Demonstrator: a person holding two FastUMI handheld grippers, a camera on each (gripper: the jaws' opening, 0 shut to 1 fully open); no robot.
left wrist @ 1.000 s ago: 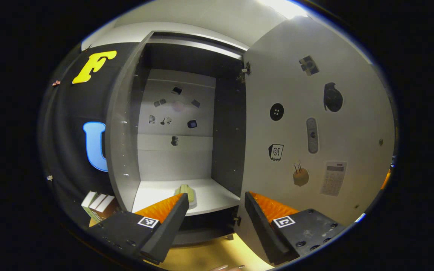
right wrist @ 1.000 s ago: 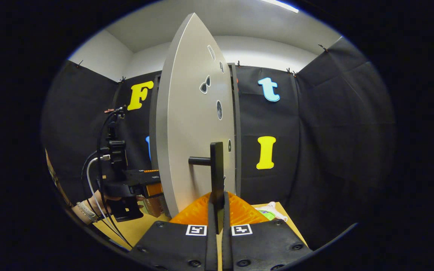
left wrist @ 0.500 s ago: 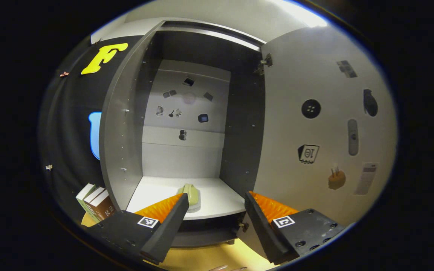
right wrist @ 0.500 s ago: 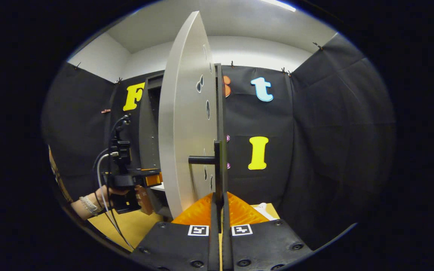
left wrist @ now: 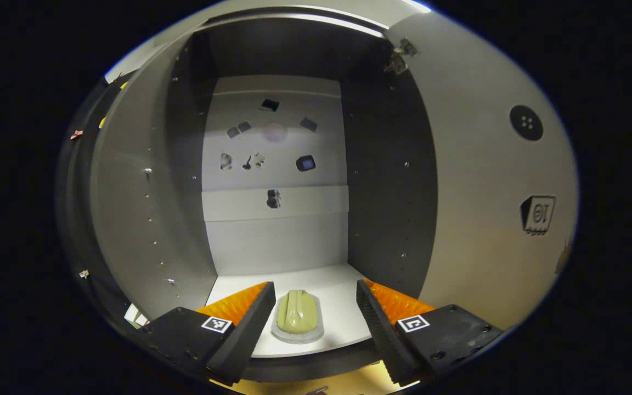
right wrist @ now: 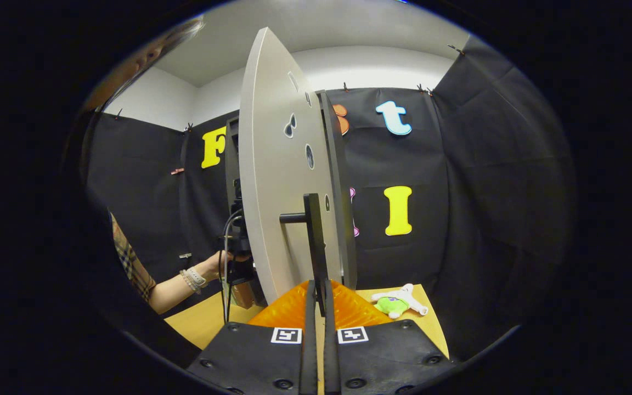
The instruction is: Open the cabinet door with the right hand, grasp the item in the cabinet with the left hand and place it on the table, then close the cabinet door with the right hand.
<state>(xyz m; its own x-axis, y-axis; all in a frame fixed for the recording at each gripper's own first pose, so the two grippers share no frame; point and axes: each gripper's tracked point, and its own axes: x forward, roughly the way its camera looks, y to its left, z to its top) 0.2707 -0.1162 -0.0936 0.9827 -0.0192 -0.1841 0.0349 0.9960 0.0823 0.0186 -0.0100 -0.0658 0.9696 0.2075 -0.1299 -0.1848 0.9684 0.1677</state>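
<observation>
Cabinet door [right wrist: 277, 181] open. My right hand-held gripper [right wrist: 319, 299] clamps door handle [right wrist: 311, 241]. My left hand-held gripper [left wrist: 314, 307] spread wide, green item [left wrist: 297, 318] on cabinet shelf [left wrist: 343, 307] between its fingers, untouched.

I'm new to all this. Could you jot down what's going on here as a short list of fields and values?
cabinet door: swung open
door handle: dark bar, pinched by the right tool
left tool: open, at the cabinet's mouth
item: pale green object on the cabinet shelf, lying between the left tool's fingers, not gripped
table: yellow wood, with a small plush toy on it
task stage: door opened, item not yet grasped
</observation>
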